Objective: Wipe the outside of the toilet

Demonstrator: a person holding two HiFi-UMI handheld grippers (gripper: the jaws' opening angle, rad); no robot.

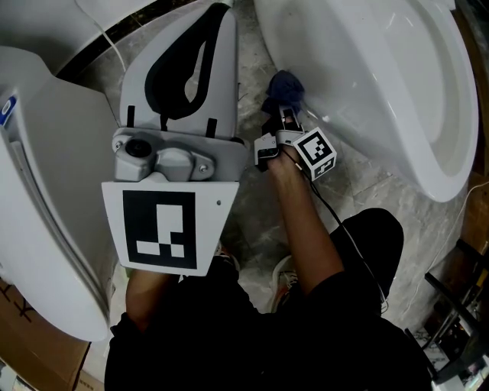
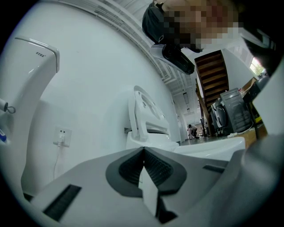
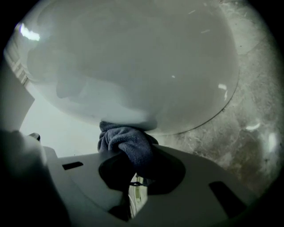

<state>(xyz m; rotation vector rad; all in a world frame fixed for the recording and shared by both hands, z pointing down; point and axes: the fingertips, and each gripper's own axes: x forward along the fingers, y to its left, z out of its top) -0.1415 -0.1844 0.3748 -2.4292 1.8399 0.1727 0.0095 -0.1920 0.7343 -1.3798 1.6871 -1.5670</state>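
Note:
The white toilet (image 1: 367, 76) lies across the upper right of the head view, and its rounded outer bowl (image 3: 133, 66) fills the right gripper view. A dark blue cloth (image 1: 284, 85) is bunched between the jaws of my right gripper (image 1: 284, 107), which is shut on it. The cloth (image 3: 126, 142) presses against the underside of the bowl, just above the floor. My left gripper (image 1: 220, 14) is held up close to the head camera, apart from the toilet. Its pads meet at the left gripper's tips (image 2: 143, 153) with nothing between them.
A second white toilet (image 1: 38, 191) stands at the left, with a cardboard box (image 1: 23, 336) below it. The floor (image 1: 252, 69) is grey marble. A black frame (image 1: 458, 305) stands at the lower right. A wall socket (image 2: 62, 135) and another toilet (image 2: 146, 119) show in the left gripper view.

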